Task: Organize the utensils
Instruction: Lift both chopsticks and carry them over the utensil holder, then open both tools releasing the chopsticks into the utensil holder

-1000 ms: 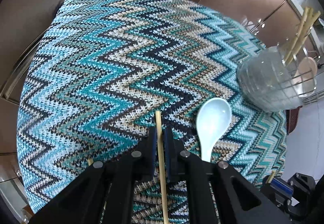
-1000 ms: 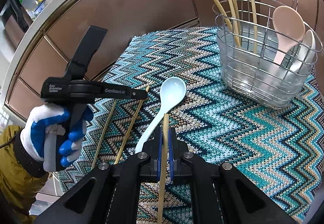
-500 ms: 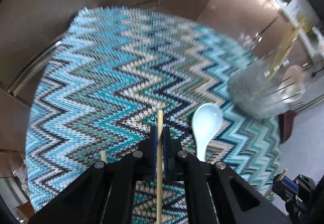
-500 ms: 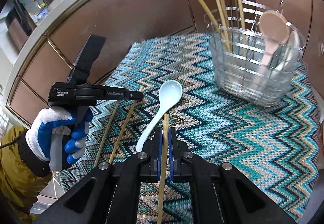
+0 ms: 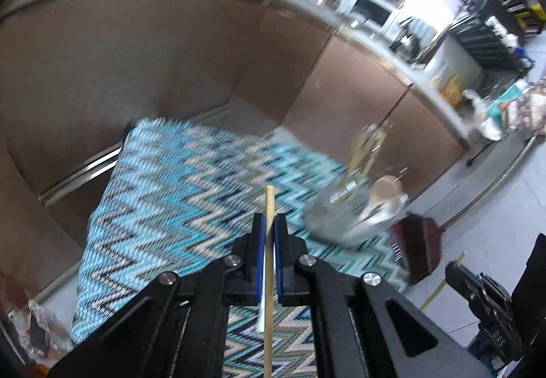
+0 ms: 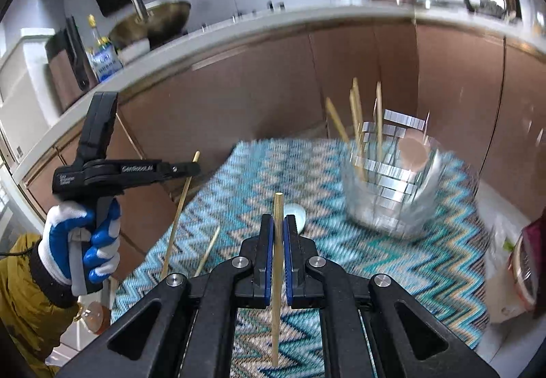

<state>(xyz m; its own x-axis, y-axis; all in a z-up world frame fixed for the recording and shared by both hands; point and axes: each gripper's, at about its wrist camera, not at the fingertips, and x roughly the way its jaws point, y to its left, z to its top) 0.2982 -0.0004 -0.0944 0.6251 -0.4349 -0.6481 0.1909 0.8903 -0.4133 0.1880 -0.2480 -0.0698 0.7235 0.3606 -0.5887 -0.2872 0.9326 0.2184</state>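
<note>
Between each gripper's pinching fingers (image 5: 260, 238), one slim, pale, straight wooden chopstick (image 5: 269, 241)

Domestic kitchen indicated: wok (image 6: 153, 21) on hob, oil bottle (image 6: 100, 58), brown cabinet fronts (image 6: 239, 87) observed beyond the jaws; microwave (image 5: 372, 14) noted.

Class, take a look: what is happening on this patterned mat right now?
A person holds a claw in each hand. The left claw and the right claw are each shut on one chopstick, above the zigzag mat. The wire basket already holds chopsticks and a pink spoon. A pale blue spoon remains on the mat.
</note>
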